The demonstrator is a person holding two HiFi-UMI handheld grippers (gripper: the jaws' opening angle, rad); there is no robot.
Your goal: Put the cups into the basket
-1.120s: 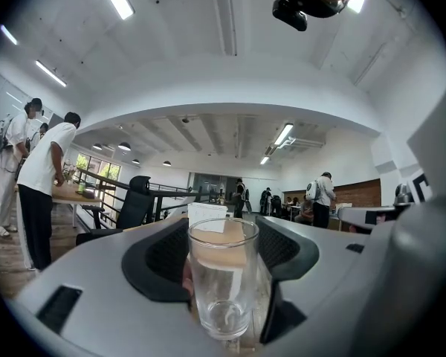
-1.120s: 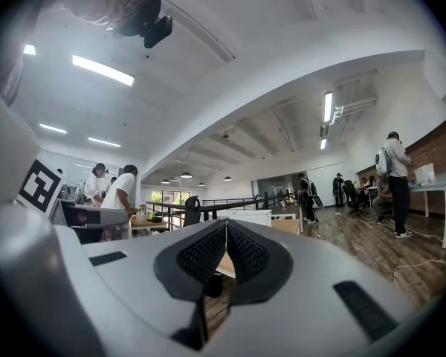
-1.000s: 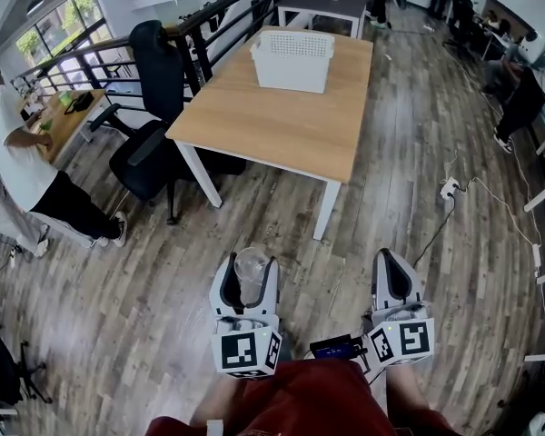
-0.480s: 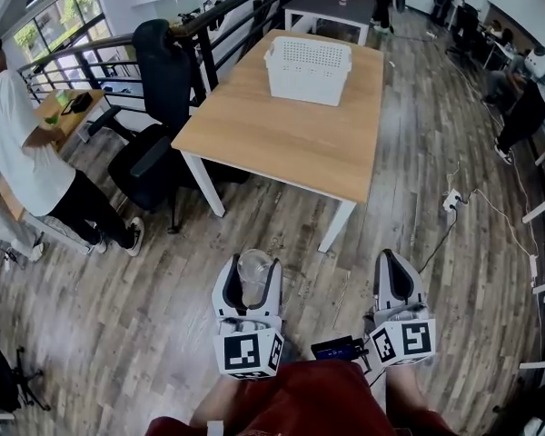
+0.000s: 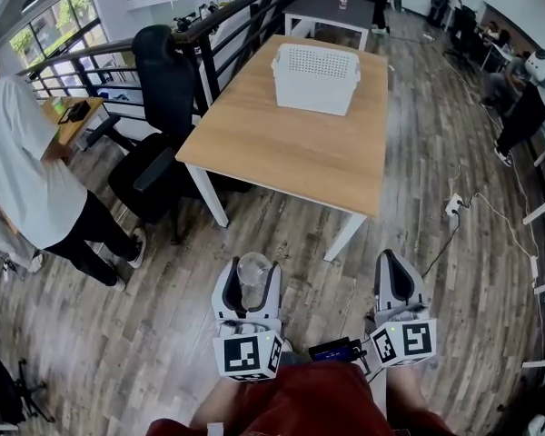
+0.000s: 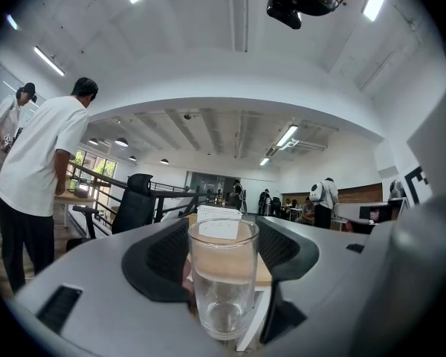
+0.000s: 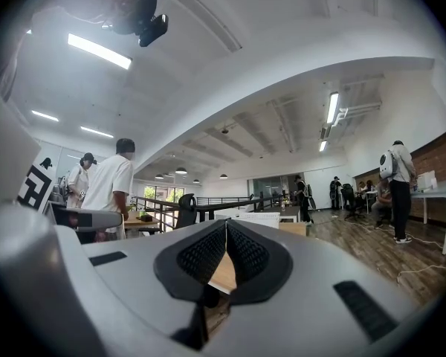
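Note:
A clear glass cup (image 5: 252, 278) stands upright between the jaws of my left gripper (image 5: 247, 284), which is shut on it; in the left gripper view the cup (image 6: 222, 277) fills the gap between the dark pads. My right gripper (image 5: 396, 280) is shut with nothing in it, its pads meeting in the right gripper view (image 7: 225, 256). The white perforated basket (image 5: 316, 78) sits at the far end of a wooden table (image 5: 291, 143), well ahead of both grippers. Both grippers hang low over the wooden floor, short of the table.
A black office chair (image 5: 154, 153) stands at the table's left side by a black railing. A person in a white shirt (image 5: 32, 189) stands at the far left. A power strip and cables (image 5: 454, 209) lie on the floor right of the table. More people are at the far right.
The table and basket have shifted slightly right and nearer in the head view. The person in white has moved closer on the left. Both grippers keep their places and grips.

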